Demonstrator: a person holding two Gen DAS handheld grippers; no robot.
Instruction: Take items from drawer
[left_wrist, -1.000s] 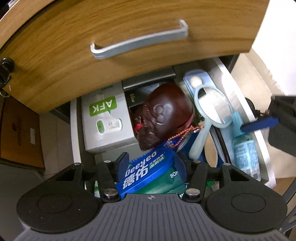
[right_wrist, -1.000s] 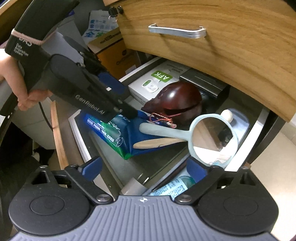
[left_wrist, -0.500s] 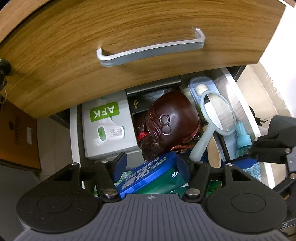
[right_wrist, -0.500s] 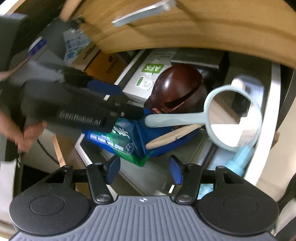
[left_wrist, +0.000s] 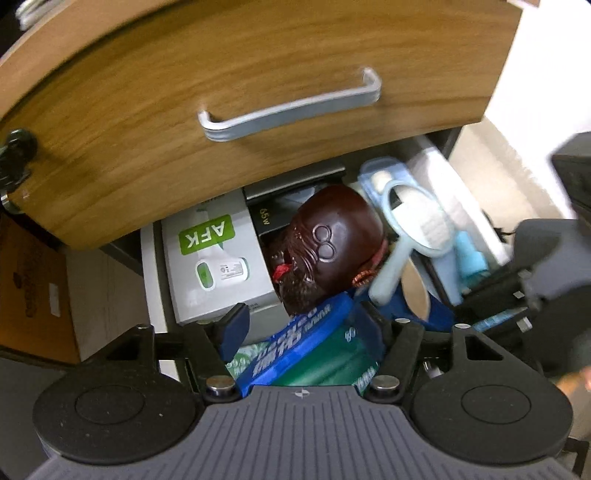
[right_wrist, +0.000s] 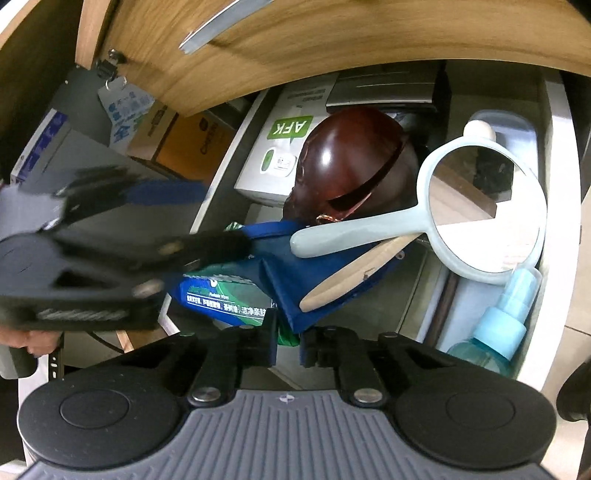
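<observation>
The open drawer (right_wrist: 554, 184) holds a blue-and-green wipes pack (left_wrist: 306, 350) (right_wrist: 221, 295), a dark red carved wooden head (left_wrist: 332, 251) (right_wrist: 351, 162), a pale blue hand mirror (left_wrist: 417, 229) (right_wrist: 484, 206) and a wooden spoon (left_wrist: 415, 291) (right_wrist: 354, 277). My left gripper (left_wrist: 303, 328) is shut on the pack's left end; it shows blurred in the right wrist view (right_wrist: 236, 240). My right gripper (right_wrist: 289, 338) has its fingers nearly together on the pack's near corner, with green wrapper showing between them. It is blurred at the right in the left wrist view (left_wrist: 476, 302).
The closed upper drawer front with a metal handle (left_wrist: 288, 107) overhangs the back of the drawer. Inside also lie a white AFK box (left_wrist: 214, 266), a light blue spray bottle (right_wrist: 506, 325) and a clear lidded container (right_wrist: 517, 125). Cardboard boxes (left_wrist: 29, 295) stand to the left.
My right gripper went from wide open to nearly shut and moved in onto the pack's near corner. My left gripper kept its hold and shifted slightly.
</observation>
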